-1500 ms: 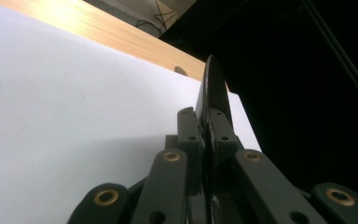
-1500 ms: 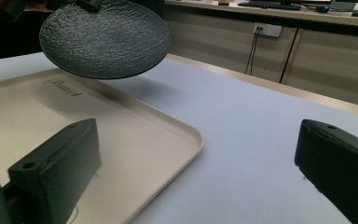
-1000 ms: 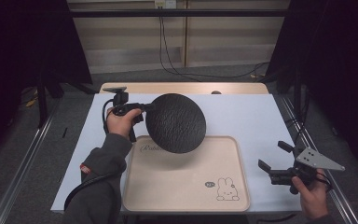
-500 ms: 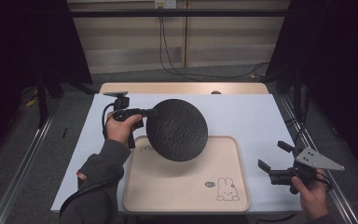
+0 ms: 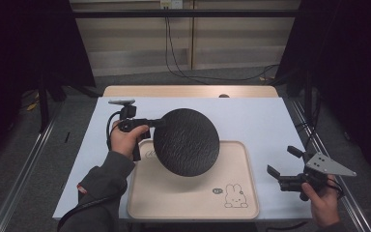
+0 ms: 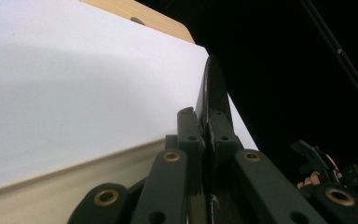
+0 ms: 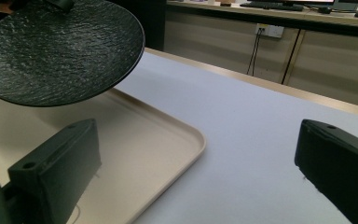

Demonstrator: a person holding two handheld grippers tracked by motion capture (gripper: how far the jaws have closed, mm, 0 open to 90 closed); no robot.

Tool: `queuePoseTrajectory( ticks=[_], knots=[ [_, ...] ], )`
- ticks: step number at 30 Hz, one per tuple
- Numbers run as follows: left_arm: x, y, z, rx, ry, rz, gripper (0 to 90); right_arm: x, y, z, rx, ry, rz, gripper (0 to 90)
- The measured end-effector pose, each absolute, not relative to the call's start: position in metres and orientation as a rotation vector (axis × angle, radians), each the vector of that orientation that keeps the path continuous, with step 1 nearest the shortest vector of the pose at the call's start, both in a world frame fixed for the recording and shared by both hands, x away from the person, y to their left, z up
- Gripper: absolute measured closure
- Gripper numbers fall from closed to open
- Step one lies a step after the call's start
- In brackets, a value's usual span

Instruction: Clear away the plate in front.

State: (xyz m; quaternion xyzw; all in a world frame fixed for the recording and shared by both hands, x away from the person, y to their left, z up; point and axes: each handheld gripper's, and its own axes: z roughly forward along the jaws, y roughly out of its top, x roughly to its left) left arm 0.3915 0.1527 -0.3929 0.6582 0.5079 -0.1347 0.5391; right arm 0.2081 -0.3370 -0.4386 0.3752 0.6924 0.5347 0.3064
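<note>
High view: black plate (image 5: 186, 141) above tray (image 5: 193, 203)

From where I sit the room is dark — only the table (image 5: 270, 121) is lit, from above. Soft shadow under the plate (image 5: 186, 141); near jaws blur at 6 o'clock.

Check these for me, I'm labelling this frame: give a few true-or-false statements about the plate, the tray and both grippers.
1. The left gripper is shut on the black plate. True.
2. The plate lies flat in the tray. False: it is held above the tray, tilted.
3. The right gripper holds a cup. False: its jaws stand open with nothing between them.
4. The tray has a rabbit drawing near one corner. True.
5. The tray sits on a white sheet. True.
</note>
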Motion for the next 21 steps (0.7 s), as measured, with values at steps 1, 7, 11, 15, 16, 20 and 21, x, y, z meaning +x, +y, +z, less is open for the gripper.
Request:
queuePoseTrajectory(
  ticks=[1, 7, 11, 15, 16, 20, 21],
  knots=[
    [0.39, 0.153, -0.393, 1.567, 1.203, -0.33, 86.3, 0.208, -0.337, -0.439, 0.994, 1.831, 1.413, 0.0],
    [0.385, 0.152, -0.398, 1.582, 1.189, -0.337, 86.3, 0.208, -0.336, -0.439, 0.995, 1.834, 1.409, 0.0],
    [0.381, 0.151, -0.399, 1.586, 1.188, -0.32, 86.2, 0.209, -0.336, -0.439, 0.99, 1.836, 1.414, 0.0],
    [0.377, 0.151, -0.401, 1.61, 1.171, -0.33, 86.2, 0.209, -0.336, -0.44, 0.99, 1.843, 1.403, 0.0],
    [0.376, 0.15, -0.402, 1.609, 1.172, -0.327, 86.2, 0.21, -0.335, -0.44, 0.984, 1.844, 1.404, 0.0],
    [0.37, 0.149, -0.404, 1.607, 1.171, -0.341, 86.2, 0.209, -0.335, -0.44, 0.988, 1.843, 1.406, 0.0],
    [0.369, 0.15, -0.405, 1.619, 1.165, -0.334, 86.2, 0.209, -0.335, -0.44, 0.987, 1.844, 1.41, 0.0]
  ],
)
